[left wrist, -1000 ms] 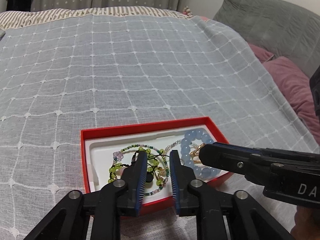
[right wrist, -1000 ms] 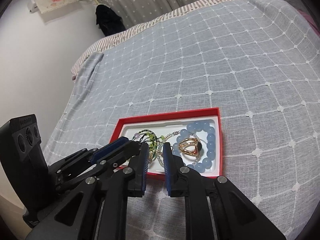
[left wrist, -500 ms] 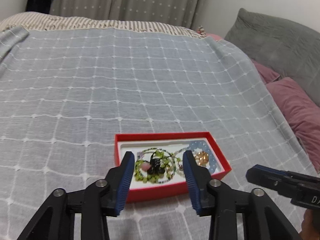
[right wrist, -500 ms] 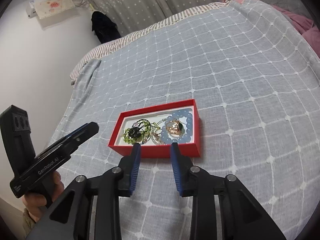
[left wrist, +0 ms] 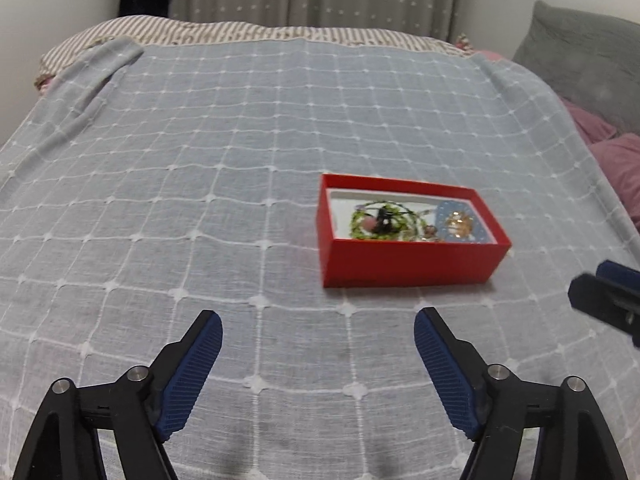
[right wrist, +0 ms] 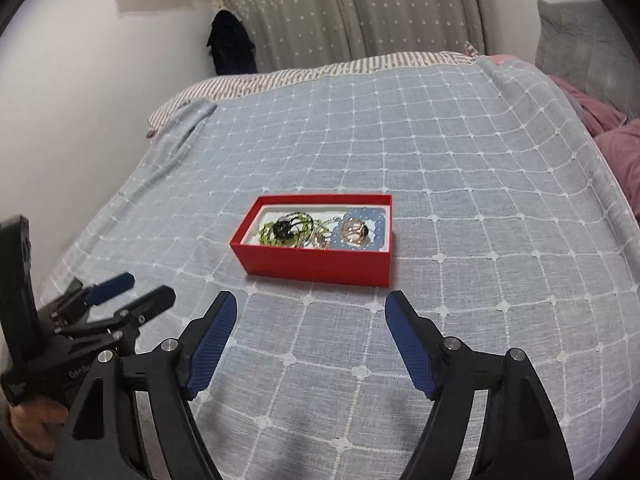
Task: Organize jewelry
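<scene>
Bedspread (right wrist: 460, 168), pale blue-grey with a white grid, covers the whole bed. Going left to right: a striped sheet (right wrist: 280, 76) shows at the far edge, with a dark garment (right wrist: 230, 42) hanging against the dotted curtain (right wrist: 360, 8) behind it.

Left gripper (left wrist: 318, 330) hovers above the spread, jaws spread wide, nothing between the blue pads (left wrist: 192, 372). From the right wrist view it sits low at the left, well apart from the box.

Red box (right wrist: 316, 240) rests flat on the spread, lid off, ahead of both grippers and touched by neither. Inside, on a white liner: a green bead strand (right wrist: 286, 232) with a dark tangle at the left end, a blue bead bracelet (right wrist: 370, 226) at the right end, and a gold ring (right wrist: 352, 232) lying within the bracelet. Finer detail is blurred.

Right gripper (right wrist: 312, 310) is held just short of the box's near wall, jaws wide apart and empty.

Pink pillows (left wrist: 616, 152) and a grey cushion (left wrist: 580, 44) lie at the far right.
</scene>
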The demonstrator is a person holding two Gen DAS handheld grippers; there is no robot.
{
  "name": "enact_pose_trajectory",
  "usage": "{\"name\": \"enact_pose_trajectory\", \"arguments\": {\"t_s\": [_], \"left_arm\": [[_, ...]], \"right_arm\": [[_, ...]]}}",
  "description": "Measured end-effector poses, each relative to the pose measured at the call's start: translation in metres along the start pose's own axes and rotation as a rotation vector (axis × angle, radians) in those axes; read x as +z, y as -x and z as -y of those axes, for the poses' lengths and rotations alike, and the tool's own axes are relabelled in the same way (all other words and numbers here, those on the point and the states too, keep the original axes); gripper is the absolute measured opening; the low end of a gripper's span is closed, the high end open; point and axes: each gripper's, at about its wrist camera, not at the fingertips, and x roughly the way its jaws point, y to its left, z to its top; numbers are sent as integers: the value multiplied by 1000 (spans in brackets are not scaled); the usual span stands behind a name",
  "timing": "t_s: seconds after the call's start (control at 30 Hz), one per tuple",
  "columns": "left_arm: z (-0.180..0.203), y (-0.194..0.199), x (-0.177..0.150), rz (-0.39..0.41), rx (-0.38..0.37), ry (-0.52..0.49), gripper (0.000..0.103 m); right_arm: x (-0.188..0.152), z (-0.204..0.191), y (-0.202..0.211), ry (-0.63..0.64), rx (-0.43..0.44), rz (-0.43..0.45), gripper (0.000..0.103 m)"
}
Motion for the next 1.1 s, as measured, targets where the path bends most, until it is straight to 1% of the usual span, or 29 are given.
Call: {"name": "enact_pose_trajectory", "arguments": {"t_s": [0.07,0.17,0.23,0.37,0.43,0.5,0.7,0.87,1.1], "left_arm": [[1,-1,-2,6,35,-10,87],[2,-5,-5,5,99,-43,90],[3,-6,-6,1,129,-60,93],[6,-5,-8,-14,118,-78,100],[8,-4,-9,-21,121,-86,102],[9,-4,-9,-22,129,-93,102],[9,-1,-9,-27,111,-77,102],[7,-2,-9,-28,132,-70,102],[5,-2,-9,-29,136,-63,102]], "right_arm": [[-4,-1,-8,-7,-17,-25,79],[-10,-1,-19,-3,-77,-51,79],[-12,-2,-23,0,-91,-62,79],[-14,-9,-27,28,-116,-71,81],[-16,-15,-29,58,-146,-76,85],[-16,-18,-30,70,-158,-77,92],[-17,-20,-30,61,-147,-73,103],[-16,-19,-28,57,-166,-64,103],[-17,-20,-28,58,-170,-77,103]]}}
